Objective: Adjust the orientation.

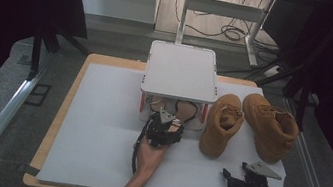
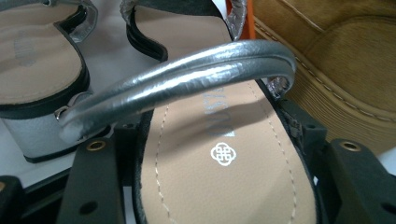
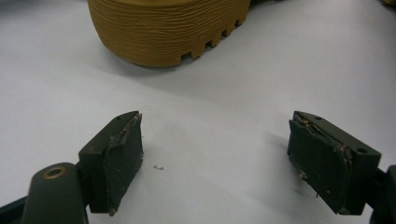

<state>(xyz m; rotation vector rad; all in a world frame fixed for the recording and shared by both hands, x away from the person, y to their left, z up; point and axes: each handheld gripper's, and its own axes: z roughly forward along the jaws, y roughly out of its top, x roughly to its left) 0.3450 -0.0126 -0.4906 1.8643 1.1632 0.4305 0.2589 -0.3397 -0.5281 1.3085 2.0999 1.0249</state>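
A sandal [image 2: 196, 186] with a tan insole and a silver strap [image 2: 177, 79] lies between the jaws of my left gripper [image 2: 219, 154], which press on both edges of its sole. In the high view that left gripper [image 1: 165, 129] sits just in front of the white stand [image 1: 181, 70]. A second matching sandal [image 2: 37, 60] rests beside the first. My right gripper [image 3: 215, 154] stands open over the white mat with nothing between its pads. It rests near the front right of the mat, right gripper [image 1: 247, 181].
Two tan boots [image 1: 220, 125] [image 1: 270, 126] stand on the mat [image 1: 98, 128] right of the stand. One boot's ridged sole [image 3: 168, 28] lies just ahead of my right gripper, and a boot [image 2: 336, 70] flanks the held sandal.
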